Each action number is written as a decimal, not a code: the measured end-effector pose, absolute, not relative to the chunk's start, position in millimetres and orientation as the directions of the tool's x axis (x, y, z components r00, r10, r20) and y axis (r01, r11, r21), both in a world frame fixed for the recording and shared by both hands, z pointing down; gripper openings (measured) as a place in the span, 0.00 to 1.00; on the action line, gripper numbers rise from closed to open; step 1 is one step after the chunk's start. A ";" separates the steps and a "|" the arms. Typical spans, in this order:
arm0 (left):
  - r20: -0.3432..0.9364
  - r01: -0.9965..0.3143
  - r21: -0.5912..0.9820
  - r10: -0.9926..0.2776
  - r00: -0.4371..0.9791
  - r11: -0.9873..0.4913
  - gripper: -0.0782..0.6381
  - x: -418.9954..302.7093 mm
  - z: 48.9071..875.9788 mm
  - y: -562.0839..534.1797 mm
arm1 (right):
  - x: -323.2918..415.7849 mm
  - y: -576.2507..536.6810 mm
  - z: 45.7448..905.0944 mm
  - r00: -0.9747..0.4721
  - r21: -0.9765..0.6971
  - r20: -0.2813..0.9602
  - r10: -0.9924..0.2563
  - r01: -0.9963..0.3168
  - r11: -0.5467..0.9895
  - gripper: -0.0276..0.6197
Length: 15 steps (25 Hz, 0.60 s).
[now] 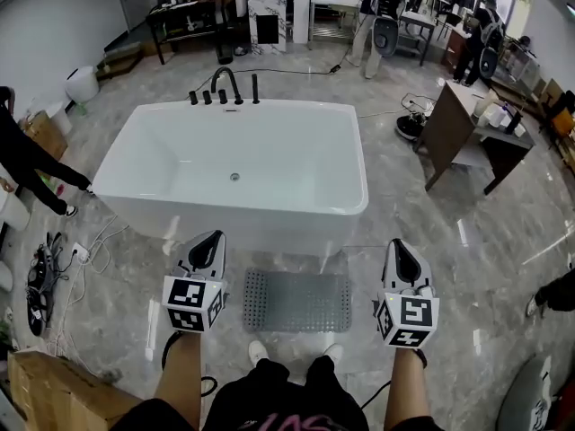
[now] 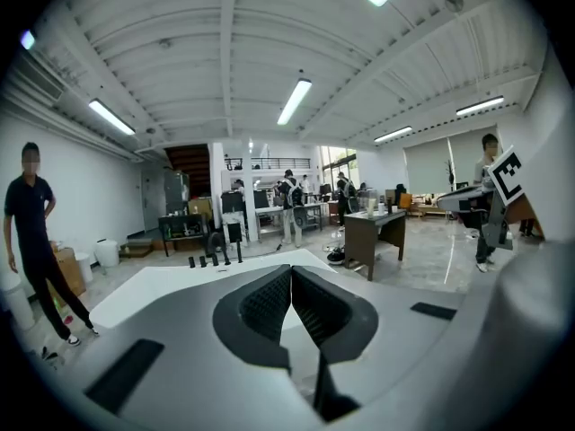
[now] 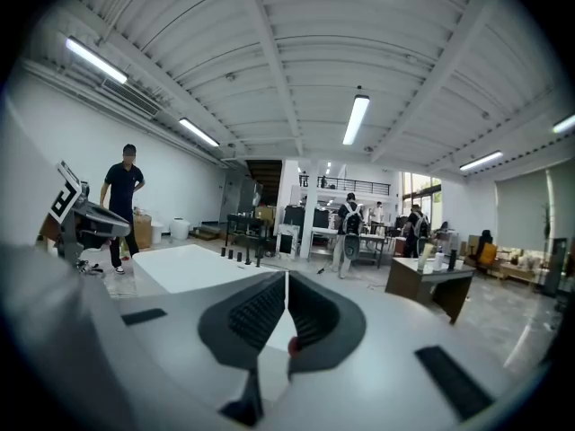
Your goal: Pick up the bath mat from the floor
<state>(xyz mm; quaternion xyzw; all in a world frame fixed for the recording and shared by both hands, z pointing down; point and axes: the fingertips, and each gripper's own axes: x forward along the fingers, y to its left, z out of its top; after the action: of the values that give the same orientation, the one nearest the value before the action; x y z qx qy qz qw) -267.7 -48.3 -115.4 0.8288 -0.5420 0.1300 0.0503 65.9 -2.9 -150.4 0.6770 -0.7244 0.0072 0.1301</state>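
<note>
Hovering closed and empty, left gripper (image 1: 212, 241) and right gripper (image 1: 398, 246) flank the bath mat (image 1: 296, 300); open jaws before pinching.

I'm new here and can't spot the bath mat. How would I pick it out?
Find the big white bathtub in the middle of the marble floor. Just in front of its near wall, by the person's shoes, lies the bath mat: a flat grey rectangle with rounded corners, covered in rows of small dots, unlike the smooth glossy floor around it.
</note>
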 end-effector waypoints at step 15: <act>0.314 -0.925 -0.051 -0.886 0.342 -0.376 0.12 -228.5 -66.3 -88.4 | 126.9 -39.6 -96.8 -0.065 0.188 0.284 -0.956 -0.974 0.123 0.08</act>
<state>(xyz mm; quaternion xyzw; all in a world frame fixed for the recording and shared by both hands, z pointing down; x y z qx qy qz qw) -228.5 -88.4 -66.3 0.8165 -0.5545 0.1462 0.0679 126.9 -39.6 -96.8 0.6618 -0.7294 0.0263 0.1712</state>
